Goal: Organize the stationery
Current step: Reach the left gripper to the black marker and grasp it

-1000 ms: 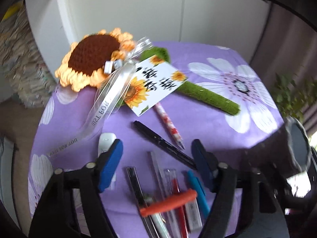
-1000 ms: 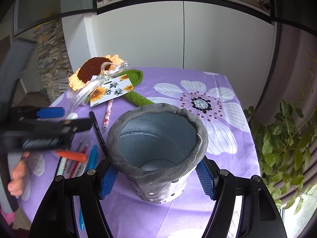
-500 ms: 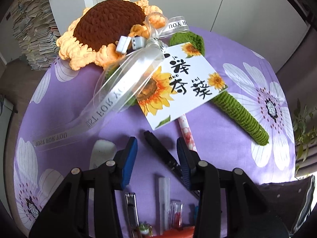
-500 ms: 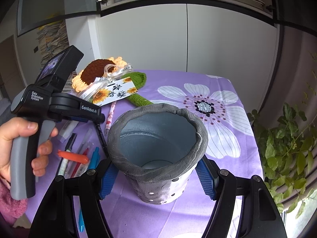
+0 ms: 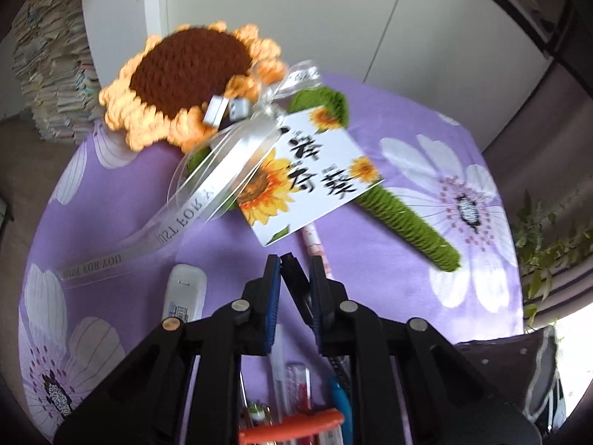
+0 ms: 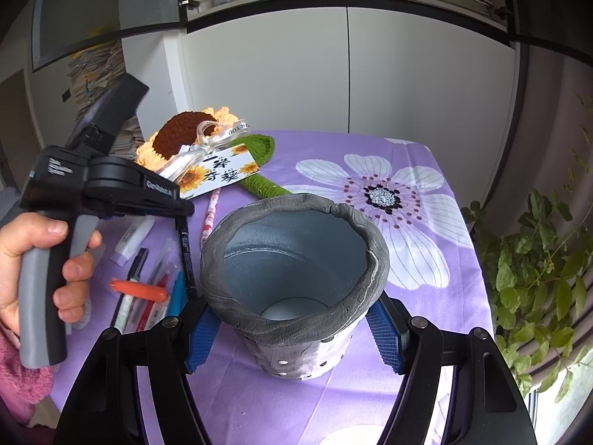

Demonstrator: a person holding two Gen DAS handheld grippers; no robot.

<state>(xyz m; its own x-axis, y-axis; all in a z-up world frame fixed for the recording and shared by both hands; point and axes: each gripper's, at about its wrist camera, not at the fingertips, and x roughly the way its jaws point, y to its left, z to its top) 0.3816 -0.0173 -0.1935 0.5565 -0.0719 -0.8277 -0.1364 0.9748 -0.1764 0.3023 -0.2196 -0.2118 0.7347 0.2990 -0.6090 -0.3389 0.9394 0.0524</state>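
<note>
My left gripper (image 5: pixel 294 285) points down at the purple flowered tablecloth, and its jaws are closing on the upper end of a black pen (image 5: pixel 296 282). The blue pads touch the pen on both sides. In the right wrist view the left gripper (image 6: pixel 185 209) is held by a hand, and the black pen (image 6: pixel 185 252) slants down from its tip beside the pot. My right gripper (image 6: pixel 292 337) is shut on a grey pen pot (image 6: pixel 296 356), which stands upright and looks empty. Several pens lie left of the pot, among them an orange one (image 6: pixel 139 289) and a blue one (image 6: pixel 177 293).
A crochet sunflower (image 5: pixel 189 70) with ribbon, a card (image 5: pixel 307 174) and a green stem (image 5: pixel 407 218) lies at the back of the table. A pink patterned pen (image 5: pixel 315 244) pokes out from under the card. A white tube (image 5: pixel 183 293) lies at the left. A plant (image 6: pixel 537 259) stands past the right edge.
The left gripper moved forward over the black pen and its jaws closed from wide apart onto it. The right gripper and the pot stayed where they were.
</note>
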